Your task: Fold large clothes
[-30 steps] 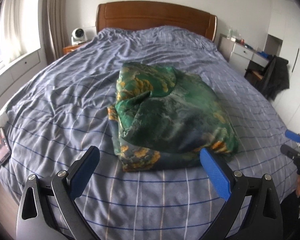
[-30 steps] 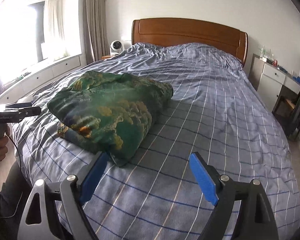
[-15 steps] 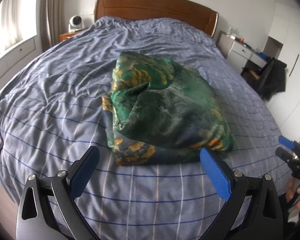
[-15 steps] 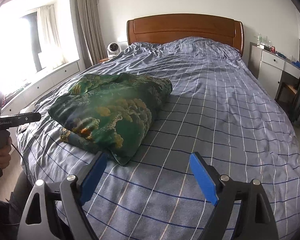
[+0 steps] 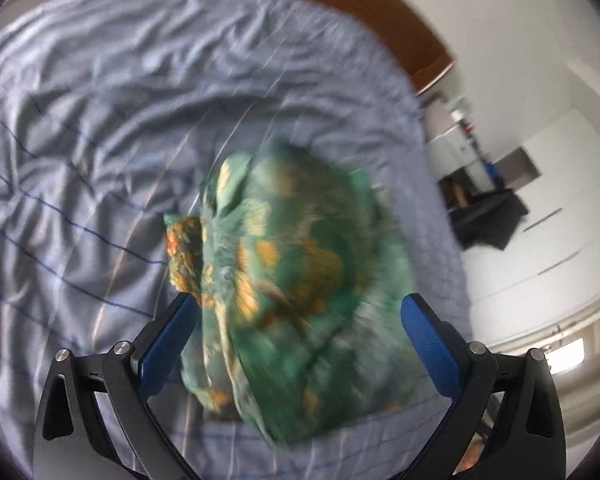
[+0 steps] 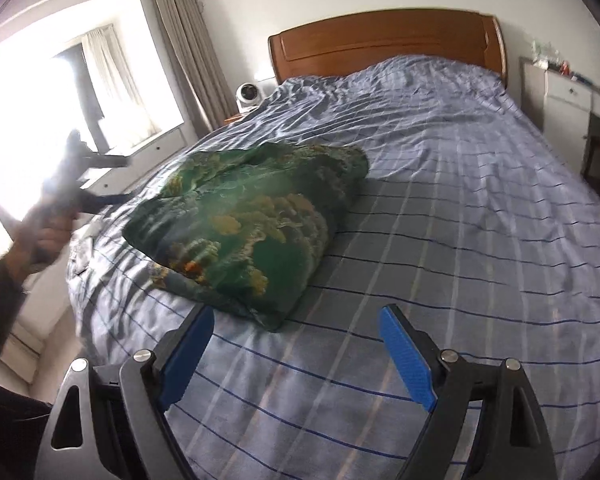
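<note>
Green garment bundled on bed
Left gripper (image 5: 296, 344), jaws spread, nearest; right gripper (image 6: 296, 356) gapes lower right of garment (image 6: 248, 224).

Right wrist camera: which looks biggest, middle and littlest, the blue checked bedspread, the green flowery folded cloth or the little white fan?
Largest to smallest, as they look in this view:
1. Blue checked bedspread
2. Green flowery folded cloth
3. Little white fan
The fan sits farthest away, so it looks smaller than it really is.

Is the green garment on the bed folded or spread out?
Folded: the green garment lies as a compact, layered bundle on the striped bedspread, with stacked edges at its near corner.
</note>
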A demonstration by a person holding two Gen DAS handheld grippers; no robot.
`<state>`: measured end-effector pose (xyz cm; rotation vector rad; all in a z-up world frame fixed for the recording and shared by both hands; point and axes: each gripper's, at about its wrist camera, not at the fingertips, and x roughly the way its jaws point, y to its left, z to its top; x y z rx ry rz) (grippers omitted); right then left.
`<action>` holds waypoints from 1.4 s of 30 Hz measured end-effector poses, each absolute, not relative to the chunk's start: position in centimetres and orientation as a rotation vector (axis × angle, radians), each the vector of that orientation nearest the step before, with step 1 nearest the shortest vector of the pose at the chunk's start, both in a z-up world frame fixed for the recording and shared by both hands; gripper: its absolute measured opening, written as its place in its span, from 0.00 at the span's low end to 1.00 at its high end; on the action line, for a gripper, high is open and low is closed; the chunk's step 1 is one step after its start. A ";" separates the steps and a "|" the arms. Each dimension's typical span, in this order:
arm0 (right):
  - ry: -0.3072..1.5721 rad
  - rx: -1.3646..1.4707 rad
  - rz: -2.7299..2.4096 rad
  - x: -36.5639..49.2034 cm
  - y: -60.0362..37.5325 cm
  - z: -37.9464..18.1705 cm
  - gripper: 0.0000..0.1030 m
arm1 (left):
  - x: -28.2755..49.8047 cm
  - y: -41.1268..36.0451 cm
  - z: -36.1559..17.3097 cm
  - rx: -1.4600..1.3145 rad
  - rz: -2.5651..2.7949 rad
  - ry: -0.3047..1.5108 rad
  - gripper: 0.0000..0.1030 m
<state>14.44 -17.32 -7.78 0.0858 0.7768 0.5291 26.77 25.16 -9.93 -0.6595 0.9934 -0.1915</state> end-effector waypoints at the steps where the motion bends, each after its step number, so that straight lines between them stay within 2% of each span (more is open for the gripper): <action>1: 0.800 0.094 0.532 15.0 -17.0 -7.8 0.84 | 27.8 24.8 -11.5 -0.654 -0.196 1.043 0.97; 3: 0.860 0.117 0.538 16.5 -16.4 -7.9 0.84 | 29.0 24.0 -14.8 -0.603 -0.155 1.138 0.98; 6: 0.899 0.178 0.561 18.6 -15.9 -7.9 0.84 | 28.8 24.1 -17.0 -0.634 -0.164 1.153 1.00; 11: 0.919 0.288 0.622 23.6 -15.4 -8.7 0.84 | 28.9 24.0 -17.3 -0.630 -0.183 1.145 1.00; 17: 1.054 0.511 0.749 29.7 -13.8 -14.6 0.84 | 30.4 24.3 -18.7 -0.654 -0.248 1.172 1.00; 22: 1.135 0.491 0.786 31.0 -11.2 -17.9 0.85 | 30.9 26.1 -20.5 -0.714 -0.307 1.191 1.00; 30: 1.183 0.564 0.851 32.3 -11.1 -19.7 0.89 | 31.7 26.7 -22.9 -0.802 -0.421 1.198 1.00; 32: 1.209 0.591 0.850 32.7 -11.0 -20.3 0.94 | 31.8 26.6 -23.0 -0.810 -0.410 1.203 1.00; 34: 1.228 0.603 0.837 33.2 -10.6 -20.6 0.93 | 31.7 26.3 -22.6 -0.802 -0.395 1.195 0.86; 35: 1.221 0.595 0.832 33.3 -10.2 -20.1 0.82 | 31.4 26.3 -22.1 -0.801 -0.379 1.181 0.73; 36: 1.201 0.555 0.822 33.2 -9.9 -19.4 0.81 | 31.0 26.3 -21.3 -0.786 -0.349 1.168 0.65; 39: 1.108 0.364 0.785 32.0 -8.2 -16.7 0.74 | 30.1 25.2 -19.1 -0.730 -0.316 1.138 0.56; 42: 1.027 0.265 0.770 30.6 -7.6 -14.4 0.70 | 29.5 23.4 -16.7 -0.657 -0.325 1.099 0.55</action>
